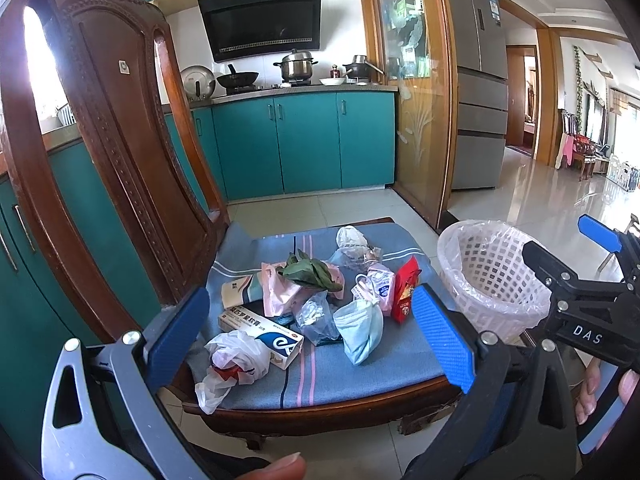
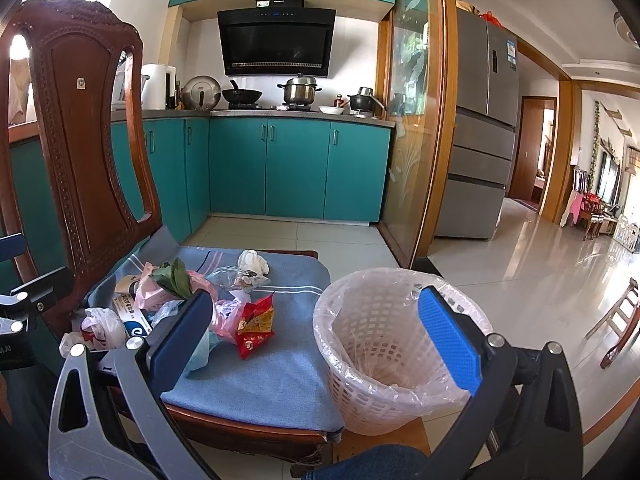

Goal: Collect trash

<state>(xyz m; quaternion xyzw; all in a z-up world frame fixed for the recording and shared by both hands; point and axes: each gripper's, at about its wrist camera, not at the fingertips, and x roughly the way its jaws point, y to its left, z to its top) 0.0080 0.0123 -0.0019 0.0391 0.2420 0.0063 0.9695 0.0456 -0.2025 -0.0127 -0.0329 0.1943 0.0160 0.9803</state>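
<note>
Left gripper: my fingers spread wide, holding nothing.
Right gripper: same, wide and bare.
Trash: heaped on the chair cushion, beside the lined basket.
Handling: light, crumpled, soft; I'd pinch the face mask by its bunched fold.

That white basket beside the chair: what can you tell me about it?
The round white plastic lattice wastebasket stands upright on the floor at the right of the wooden chair's blue cushion, close against it. A thin clear plastic liner bag is folded over its rim. It looks empty inside. Neither tongs touch it.
</note>
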